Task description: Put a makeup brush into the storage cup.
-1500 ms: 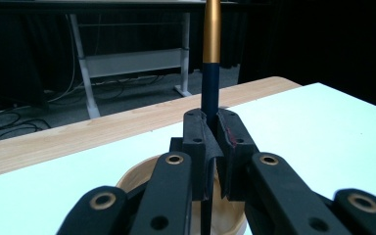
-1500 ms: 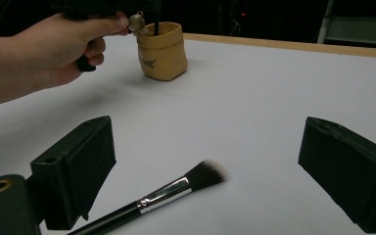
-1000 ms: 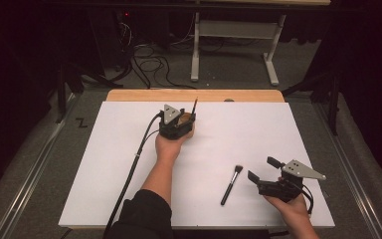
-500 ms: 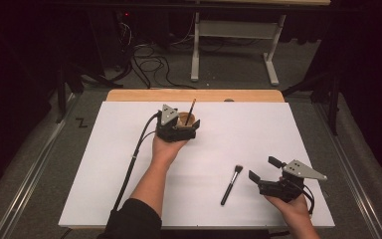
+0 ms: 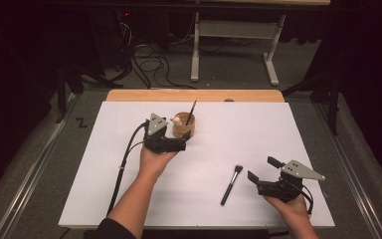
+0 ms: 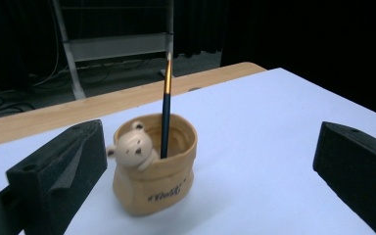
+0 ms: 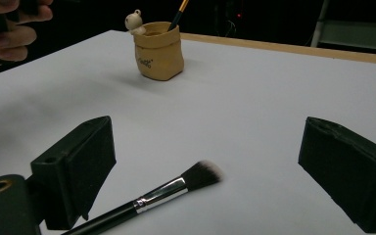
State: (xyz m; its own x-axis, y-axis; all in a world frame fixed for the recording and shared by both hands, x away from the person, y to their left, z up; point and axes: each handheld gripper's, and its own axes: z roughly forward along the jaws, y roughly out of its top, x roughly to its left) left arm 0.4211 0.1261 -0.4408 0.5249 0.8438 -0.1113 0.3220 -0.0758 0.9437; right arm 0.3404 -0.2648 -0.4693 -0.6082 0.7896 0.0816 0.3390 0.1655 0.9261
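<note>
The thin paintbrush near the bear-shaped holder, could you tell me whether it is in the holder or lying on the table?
In. The thin paintbrush stands upright inside the bear holder, its tip up.

Each hand-held gripper is built in black, with two blocky black jaws faced with matte pads. A grey three-cornered plate is mounted on top of the left hand-held gripper (image 5: 165, 141) and of the right hand-held gripper (image 5: 273, 180). A black cable is trailed from each body. A dark sleeve (image 5: 107, 230) is worn on the left arm.
</note>
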